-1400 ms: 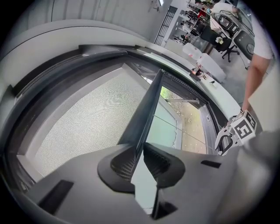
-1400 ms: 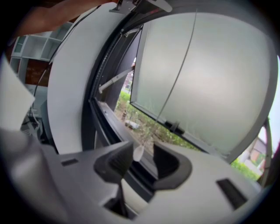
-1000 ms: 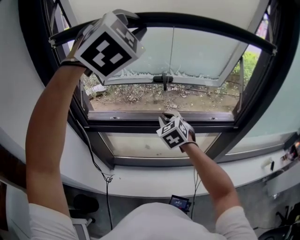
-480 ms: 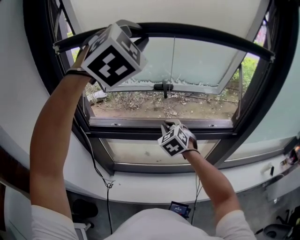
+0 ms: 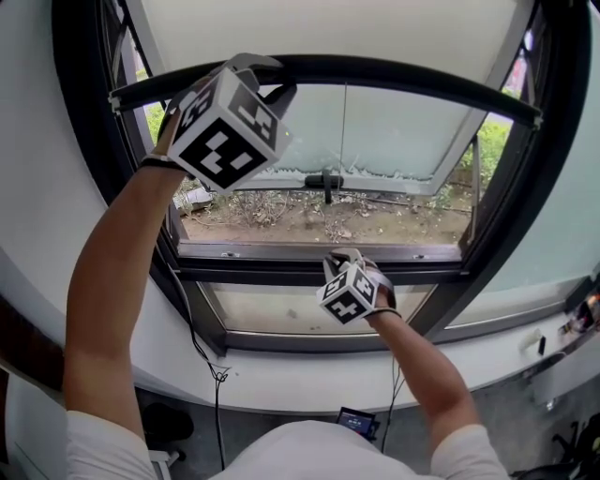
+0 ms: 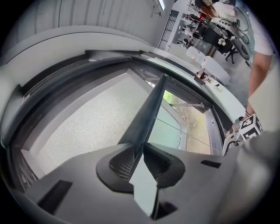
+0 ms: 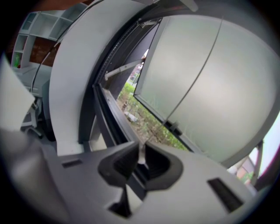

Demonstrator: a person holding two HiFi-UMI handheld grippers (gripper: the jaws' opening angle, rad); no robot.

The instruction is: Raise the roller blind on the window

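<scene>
the roller blind hangs partway down the window, its pale mesh covering the upper part of the opening. its dark bottom bar spans the frame well above the sill. my left gripper is up at the left end of that bar. in the left gripper view the jaws are pressed together on the bar, which runs straight out from between them with the mesh to one side.

my right gripper is low, just in front of the middle rail of the window frame. in the right gripper view the jaws are drawn nearly together on a thin pale cord. i can't trace where it leads.

i see the main risk in my one-ended hold. lifting only the left end could tilt the bar, so the fabric would roll up skewed or bunch at one side. the bar could also slip out of my narrow pinch. if the cord drives the roll, pulling it at an angle or out of time with my left hand could jam it or pull it free. the open glass sash sits just behind the blind, and a swinging bar could knock it.

i see no containers here, so nothing is held in any.
</scene>
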